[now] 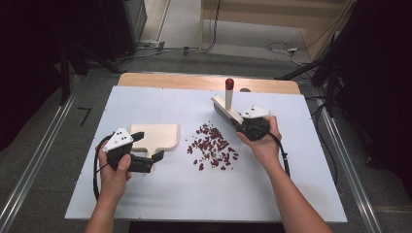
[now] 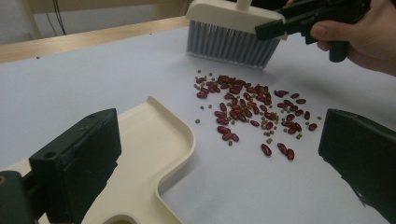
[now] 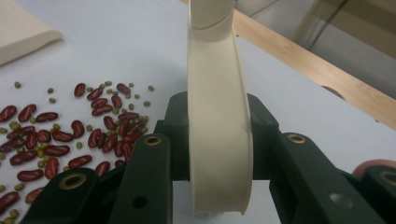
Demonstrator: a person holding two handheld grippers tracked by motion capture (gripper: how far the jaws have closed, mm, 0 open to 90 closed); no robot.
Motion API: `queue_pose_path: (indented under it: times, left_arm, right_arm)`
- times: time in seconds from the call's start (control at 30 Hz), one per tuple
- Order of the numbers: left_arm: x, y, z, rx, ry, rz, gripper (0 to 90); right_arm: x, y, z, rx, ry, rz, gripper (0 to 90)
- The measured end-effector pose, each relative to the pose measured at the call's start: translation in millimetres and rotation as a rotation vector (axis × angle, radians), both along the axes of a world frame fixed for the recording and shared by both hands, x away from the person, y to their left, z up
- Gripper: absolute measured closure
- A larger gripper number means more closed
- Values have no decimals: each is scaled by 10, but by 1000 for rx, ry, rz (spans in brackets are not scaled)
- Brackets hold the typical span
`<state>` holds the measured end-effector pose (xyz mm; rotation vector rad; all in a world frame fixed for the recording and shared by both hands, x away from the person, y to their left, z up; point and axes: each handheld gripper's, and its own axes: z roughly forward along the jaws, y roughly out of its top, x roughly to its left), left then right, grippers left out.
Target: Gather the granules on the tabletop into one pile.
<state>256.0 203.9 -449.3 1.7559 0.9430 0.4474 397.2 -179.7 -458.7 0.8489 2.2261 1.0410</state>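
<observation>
The high view looks forward and down from above the person's side, taking in the whole tabletop (image 1: 145,194); the left gripper view sits low and close, facing across the beans (image 2: 254,114) toward the brush (image 2: 233,35); the right gripper view looks along its jaws, very near the brush; all three share the beans.

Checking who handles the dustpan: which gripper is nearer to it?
Left. The left gripper sits at the dustpan with its handle between the fingers; the right gripper holds the brush beyond the beans.
</observation>
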Motion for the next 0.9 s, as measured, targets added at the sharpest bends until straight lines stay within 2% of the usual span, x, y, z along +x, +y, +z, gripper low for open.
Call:
queue_pose_path:
  times: [0.13, 0.27, 0.4, 0.47, 0.6, 0.77, 0.83, 0.9]
  left_arm:
    - [-5, 7, -2, 0, 3, -1, 0]
    - [-11, 9, 8, -7, 1, 0, 0]
    - [-25, 29, 30, -18, -8, 4, 0]
    - [-32, 38, 43, -22, -11, 7, 0]
    - [-37, 42, 54, -23, -14, 4, 0]
    - [-38, 41, 55, -24, -14, 1, 0]
    - [-42, 47, 62, -27, -15, 6, 0]
    - [-46, 62, 68, -33, -17, 9, 0]
  right_arm:
    - [24, -13, -70, 16, 12, 75, 666]
    - [-83, 61, -60, -41, 26, 144, 666]
    - [-216, 87, -64, -55, 28, 195, 665]
    - [-272, 75, -70, -59, 26, 210, 666]
    - [-371, 29, -58, -30, 41, 226, 665]
    - [-466, 22, -28, -61, 25, 251, 665]
    - [-480, 16, -5, -69, 12, 249, 666]
    - [-507, -7, 47, -49, 6, 229, 665]
